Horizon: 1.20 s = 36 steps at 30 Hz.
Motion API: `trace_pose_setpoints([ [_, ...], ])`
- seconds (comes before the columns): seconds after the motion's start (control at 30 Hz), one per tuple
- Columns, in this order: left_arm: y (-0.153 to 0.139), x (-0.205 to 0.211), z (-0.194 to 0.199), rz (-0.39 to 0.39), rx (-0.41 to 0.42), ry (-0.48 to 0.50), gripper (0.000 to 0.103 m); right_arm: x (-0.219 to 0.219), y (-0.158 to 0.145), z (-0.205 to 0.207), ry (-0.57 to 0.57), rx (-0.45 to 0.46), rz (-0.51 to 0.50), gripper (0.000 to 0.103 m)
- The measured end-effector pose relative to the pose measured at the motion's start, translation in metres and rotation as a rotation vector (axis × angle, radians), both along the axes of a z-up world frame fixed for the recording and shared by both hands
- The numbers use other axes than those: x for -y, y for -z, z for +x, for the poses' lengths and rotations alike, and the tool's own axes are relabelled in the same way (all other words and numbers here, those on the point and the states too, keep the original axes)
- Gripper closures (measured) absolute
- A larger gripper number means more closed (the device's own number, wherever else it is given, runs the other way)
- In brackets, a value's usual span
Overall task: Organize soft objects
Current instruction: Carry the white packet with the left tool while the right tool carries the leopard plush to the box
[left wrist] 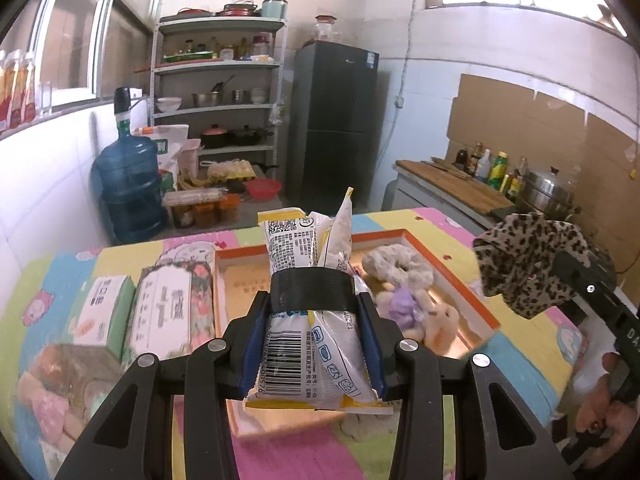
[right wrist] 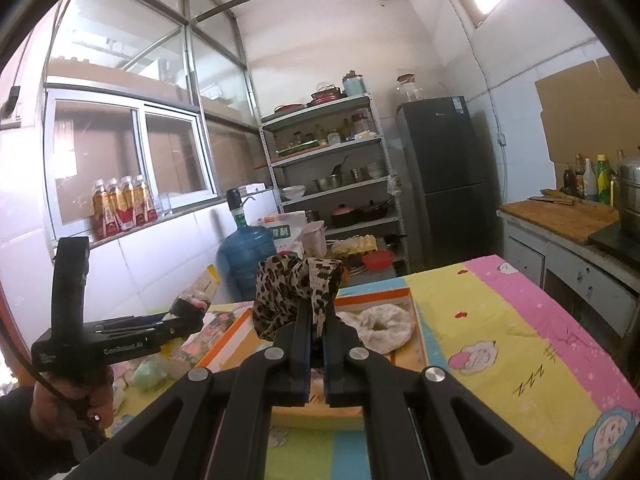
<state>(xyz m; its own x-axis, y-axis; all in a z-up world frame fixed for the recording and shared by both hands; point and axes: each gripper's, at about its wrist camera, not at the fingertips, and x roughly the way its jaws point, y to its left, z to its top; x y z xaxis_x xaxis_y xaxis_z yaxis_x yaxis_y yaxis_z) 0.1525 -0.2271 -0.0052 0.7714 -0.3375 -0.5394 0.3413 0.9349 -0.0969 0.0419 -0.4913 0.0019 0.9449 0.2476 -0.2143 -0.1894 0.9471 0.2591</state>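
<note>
My left gripper (left wrist: 311, 292) is shut on a white and yellow soft pack (left wrist: 310, 264), held upright above the orange-rimmed tray (left wrist: 468, 300). In the tray lie a fluffy beige scrunchie (left wrist: 400, 266) and a small plush toy with a purple part (left wrist: 420, 316). My right gripper (right wrist: 316, 312) is shut on a leopard-print scrunchie (right wrist: 296, 284), held in the air above the tray's edge (right wrist: 374, 300); it also shows at the right of the left wrist view (left wrist: 528, 260). The beige scrunchie (right wrist: 382, 322) lies in the tray below.
Two tissue packs (left wrist: 172, 308) (left wrist: 106, 312) lie left of the tray on the colourful cartoon tablecloth (right wrist: 500, 340). A water jug (left wrist: 128, 184), shelf rack (left wrist: 218, 92) and black fridge (left wrist: 334, 120) stand behind. A counter with a cutting board (left wrist: 460, 184) is at the right.
</note>
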Motion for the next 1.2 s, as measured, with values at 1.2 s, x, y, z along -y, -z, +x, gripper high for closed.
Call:
trace_pose_setpoints([
  [1.2,0.06,0.03,0.141,-0.005,-0.194,-0.14,0.059,-0.008,0.036,0.154,-0.094,-0.198,-0.002,0.099],
])
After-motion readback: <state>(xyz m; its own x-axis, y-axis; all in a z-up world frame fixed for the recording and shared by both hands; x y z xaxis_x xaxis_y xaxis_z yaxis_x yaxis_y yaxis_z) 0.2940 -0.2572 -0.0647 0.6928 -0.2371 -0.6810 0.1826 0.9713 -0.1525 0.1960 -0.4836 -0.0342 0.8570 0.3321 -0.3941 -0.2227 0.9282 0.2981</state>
